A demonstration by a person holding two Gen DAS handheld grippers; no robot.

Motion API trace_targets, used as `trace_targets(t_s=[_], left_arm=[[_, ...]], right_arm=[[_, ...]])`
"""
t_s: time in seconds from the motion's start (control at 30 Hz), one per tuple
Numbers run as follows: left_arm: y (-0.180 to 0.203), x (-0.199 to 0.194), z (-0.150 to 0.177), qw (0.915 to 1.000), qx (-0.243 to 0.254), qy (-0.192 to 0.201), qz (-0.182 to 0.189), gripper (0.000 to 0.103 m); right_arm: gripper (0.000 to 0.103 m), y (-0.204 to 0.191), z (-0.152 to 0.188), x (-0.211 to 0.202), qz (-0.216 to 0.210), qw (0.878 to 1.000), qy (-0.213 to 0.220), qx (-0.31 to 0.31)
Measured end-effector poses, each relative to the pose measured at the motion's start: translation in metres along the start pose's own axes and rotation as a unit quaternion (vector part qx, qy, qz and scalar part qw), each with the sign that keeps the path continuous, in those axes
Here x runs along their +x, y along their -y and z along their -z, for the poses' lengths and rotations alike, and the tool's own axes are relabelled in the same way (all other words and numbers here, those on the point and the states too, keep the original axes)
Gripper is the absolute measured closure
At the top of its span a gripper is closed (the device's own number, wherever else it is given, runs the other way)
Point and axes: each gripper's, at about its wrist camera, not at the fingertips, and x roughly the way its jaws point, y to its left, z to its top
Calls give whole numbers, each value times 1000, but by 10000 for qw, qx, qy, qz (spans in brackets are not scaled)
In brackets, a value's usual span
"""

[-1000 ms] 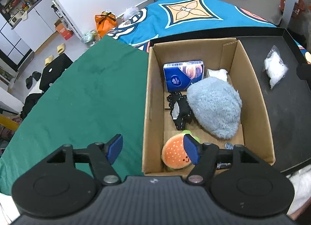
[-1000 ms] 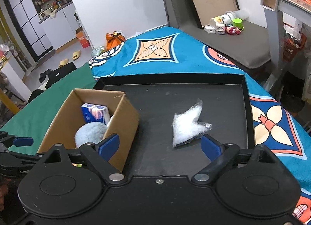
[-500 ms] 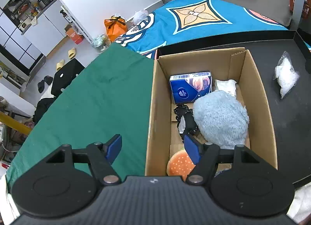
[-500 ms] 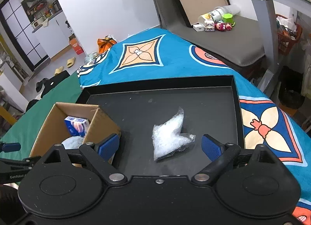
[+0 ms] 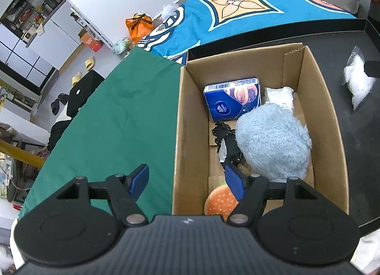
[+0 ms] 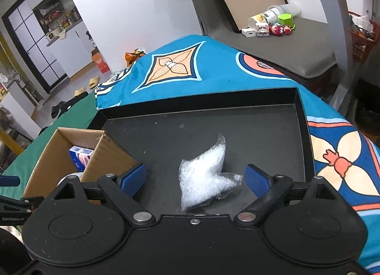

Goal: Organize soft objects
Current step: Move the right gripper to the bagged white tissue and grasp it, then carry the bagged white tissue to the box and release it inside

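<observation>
Right gripper (image 6: 194,177): jaws spread wide, nothing held, 1 clear plastic bag of white filling (image 6: 204,180) lying between them on the black tray (image 6: 249,130). Left gripper (image 5: 187,180): jaws wide, empty, straddling the near-left wall of the cardboard box (image 5: 179,132). Box holds blue tissue pack (image 5: 231,104), grey plush (image 5: 273,142), burger toy (image 5: 220,202), and a black item, possibly netting (image 5: 225,142).

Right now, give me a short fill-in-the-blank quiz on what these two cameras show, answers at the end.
1. The clear bag lies on the black ____.
2. The burger toy sits inside the cardboard ____.
3. The right tongs are ____, with the bag between them.
4. The tissue pack is mostly ____ in colour.

Answers: tray; box; open; blue
</observation>
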Motion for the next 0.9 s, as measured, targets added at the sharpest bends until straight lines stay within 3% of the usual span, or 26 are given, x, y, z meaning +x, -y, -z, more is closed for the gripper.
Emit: trace_targets(t_s=[0.17, 0.3, 0.4, 0.53, 0.6, 0.73, 0.77, 0.9], left_arm=[[3, 2, -3, 10000, -3, -20, -30, 34], [4, 6, -3, 9999, 16, -73, -82, 34], [4, 7, -3, 9998, 31, -112, -135, 34], [3, 5, -3, 9998, 6, -100, -164, 34], [3, 4, -3, 9998, 4, -96, -173, 34], [4, 0, -1, 9998, 21, -65, -183, 34], [4, -1, 0, 9998, 32, -52, -188, 34], [1, -6, 3, 9998, 33, 3, -178, 34]], right_arm=[[24, 9, -2, 10, 9, 9999, 82, 100], [35, 16, 4, 27, 280, 9994, -203, 57], [35, 27, 10, 36, 217, 9981, -451, 348], [37, 23, 16, 39, 328, 9982, -488, 130], [55, 26, 17, 39, 163, 9980, -540, 282], [66, 24, 15, 30, 89, 9979, -556, 325], [76, 24, 15, 27, 45, 9980, -537, 325], [79, 19, 15, 17, 161, 9981, -545, 223]])
